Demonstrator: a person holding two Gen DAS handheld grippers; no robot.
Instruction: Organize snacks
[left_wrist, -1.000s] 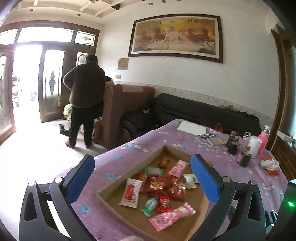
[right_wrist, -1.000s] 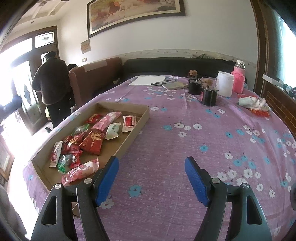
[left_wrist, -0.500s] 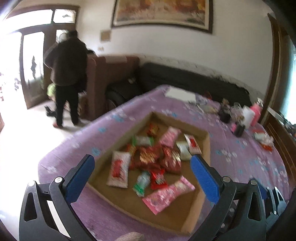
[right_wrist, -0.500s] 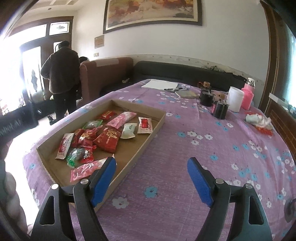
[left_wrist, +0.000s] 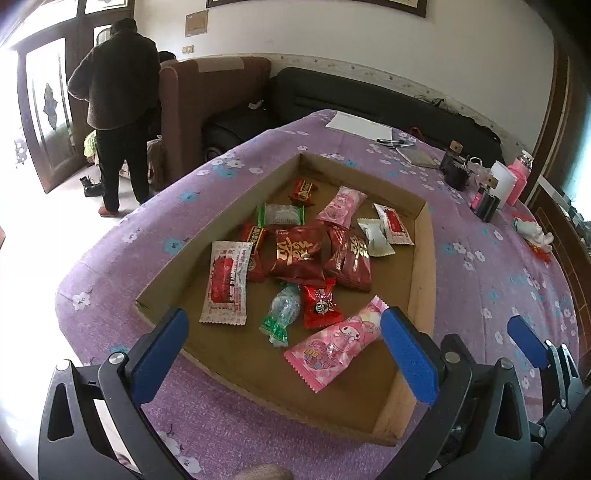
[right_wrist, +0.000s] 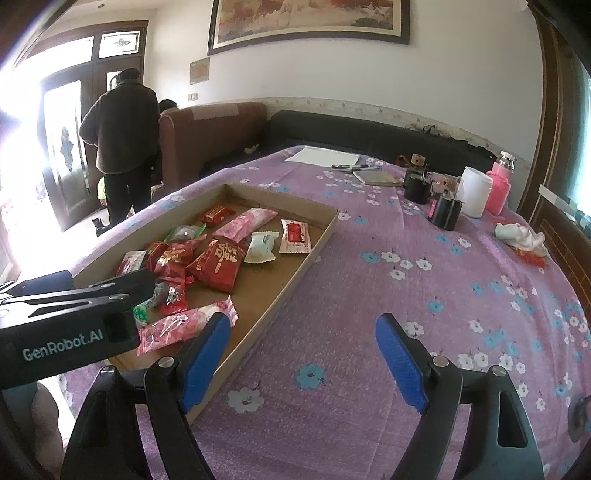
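I have the left gripper (left_wrist: 284, 343) hanging over the near end of the shallow brown cardboard tray (left_wrist: 424, 266), jaws spread wide and holding nothing. The snacks lie loose inside that tray, ahead of the jaws. Nearest, just inside my right finger, is the long pink crinkly packet with a cartoon rabbit (left_wrist: 334, 349); between the fingers and a little farther out sit the small red sachet with a cartoon face (left_wrist: 320, 302) and the clear green-tipped twist candy (left_wrist: 282, 312). Beyond them is the heap of glossy red foil packs (left_wrist: 301, 254), and off my left finger the flat white-and-red sachet (left_wrist: 226, 282).

All of it looks light, soft and slippery, so I judge a firm squeeze would crush or squirt a packet sideways. I would take the pink packet across its narrow middle, not by its serrated end.

The right gripper (right_wrist: 303, 363) is also wide and empty, over the purple flowered tablecloth (right_wrist: 424, 295), with the tray to the left of its jaws.
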